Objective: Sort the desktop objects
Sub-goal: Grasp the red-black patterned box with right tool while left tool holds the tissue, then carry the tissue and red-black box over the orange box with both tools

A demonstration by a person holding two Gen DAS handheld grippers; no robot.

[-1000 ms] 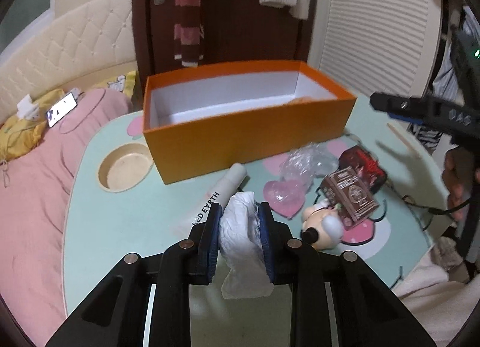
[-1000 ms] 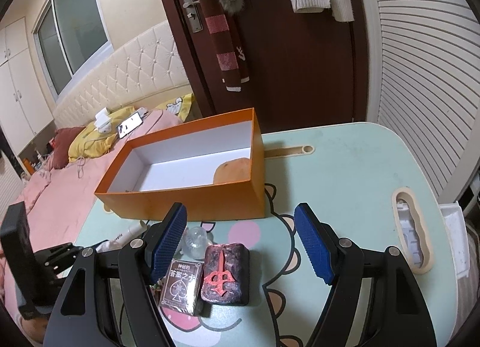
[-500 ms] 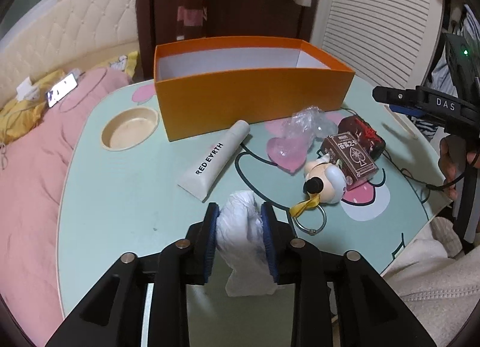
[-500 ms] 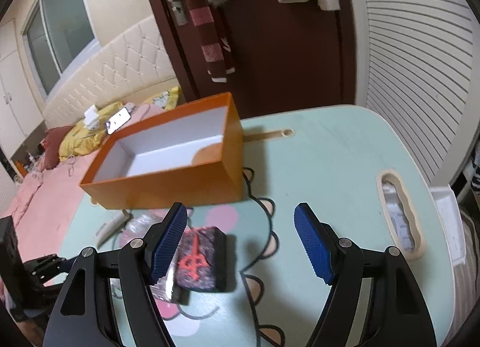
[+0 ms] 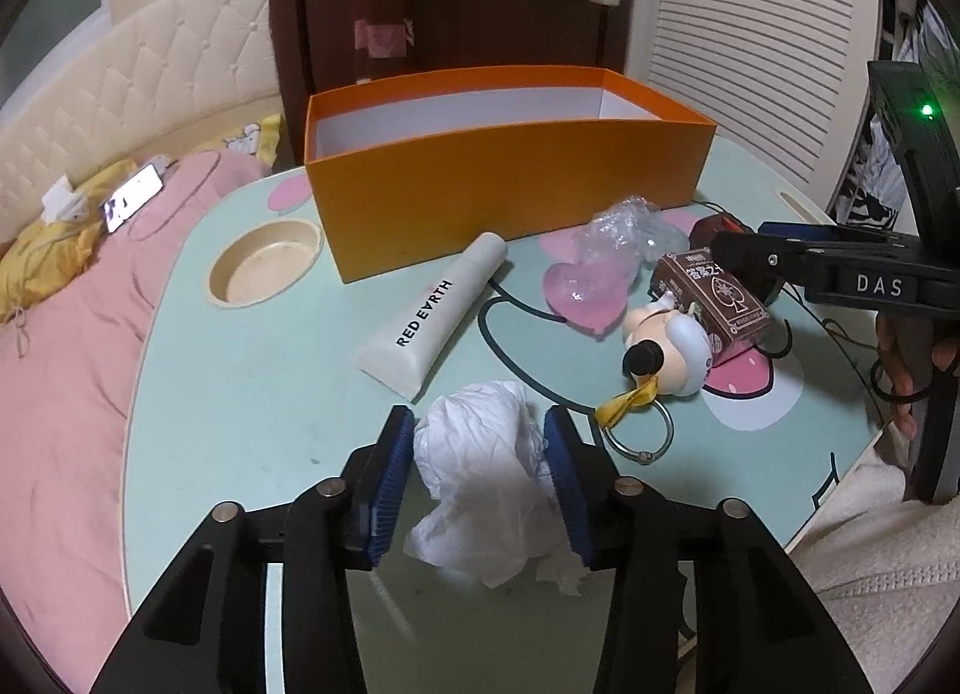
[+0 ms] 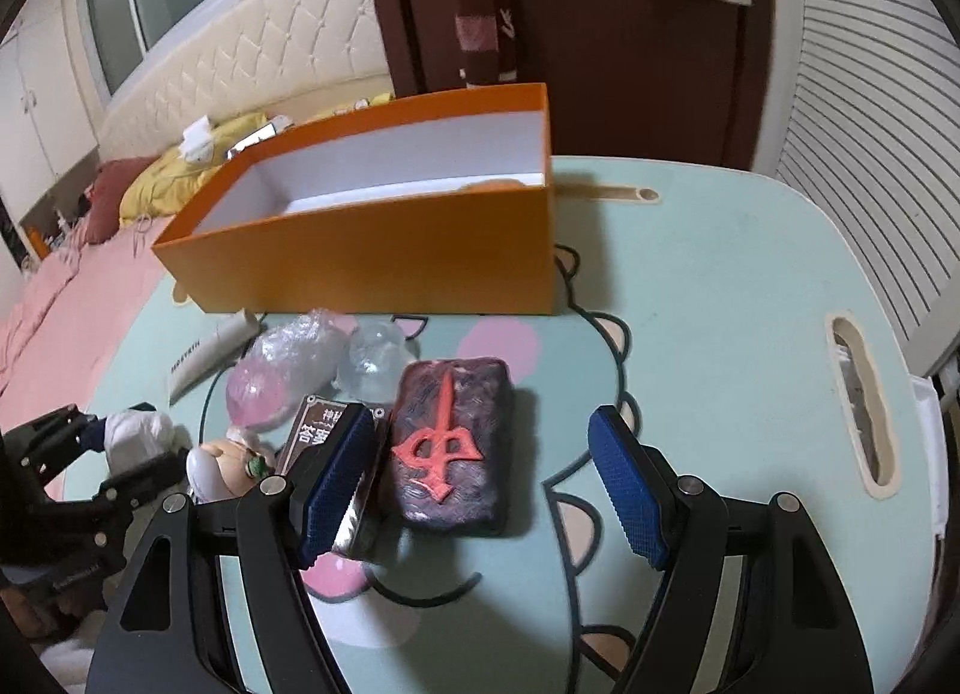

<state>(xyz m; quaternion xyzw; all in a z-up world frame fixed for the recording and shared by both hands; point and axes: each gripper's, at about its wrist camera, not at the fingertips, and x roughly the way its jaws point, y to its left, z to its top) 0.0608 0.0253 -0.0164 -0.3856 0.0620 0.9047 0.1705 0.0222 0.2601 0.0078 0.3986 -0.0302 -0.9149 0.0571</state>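
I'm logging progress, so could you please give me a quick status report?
Left gripper open around tissue. Right gripper open, empty, over dark block. Box beyond; tube, toys between.

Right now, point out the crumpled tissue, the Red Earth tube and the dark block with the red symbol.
crumpled tissue (image 5: 480,448), left wrist view, on its bunched middle.
Red Earth tube (image 5: 427,313), left wrist view, on the printed lettering.
dark block (image 6: 451,442), right wrist view, on its top face with the red symbol.
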